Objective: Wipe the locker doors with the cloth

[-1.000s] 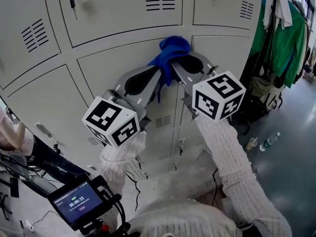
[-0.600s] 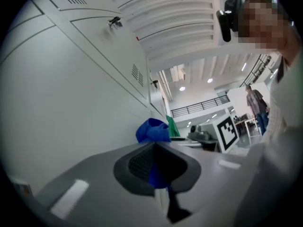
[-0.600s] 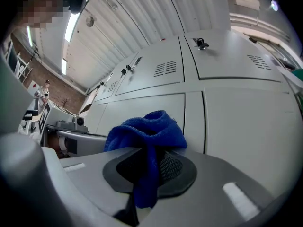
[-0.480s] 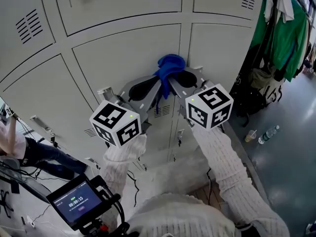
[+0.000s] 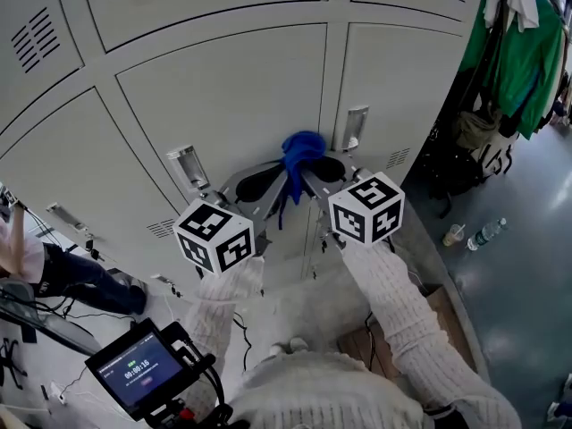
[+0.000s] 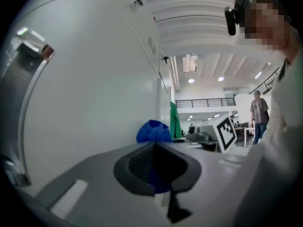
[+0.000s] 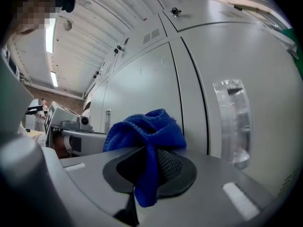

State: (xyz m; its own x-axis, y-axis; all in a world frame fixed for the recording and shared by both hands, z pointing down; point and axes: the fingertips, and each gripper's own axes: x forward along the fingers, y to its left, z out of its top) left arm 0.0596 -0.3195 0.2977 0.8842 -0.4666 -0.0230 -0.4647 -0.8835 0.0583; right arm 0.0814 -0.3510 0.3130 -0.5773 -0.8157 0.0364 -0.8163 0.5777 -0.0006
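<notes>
Your left gripper [image 6: 155,167] and right gripper [image 7: 147,167]: fingers both pinching bunched blue microfibre cloth [image 5: 302,150]. Cloth now lower on pale grey metal locker door [image 5: 223,88], seemingly touching; downstroke progressing.

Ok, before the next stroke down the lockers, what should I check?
1. Left gripper shut on cloth: ok.
2. Right gripper shut on cloth: ok.
3. Cloth touching door: cannot tell.
4. Cloth spread flat: not ok, it is bunched.
5. Cloth clear of handle: ok, the handle stands apart to its right.
</notes>
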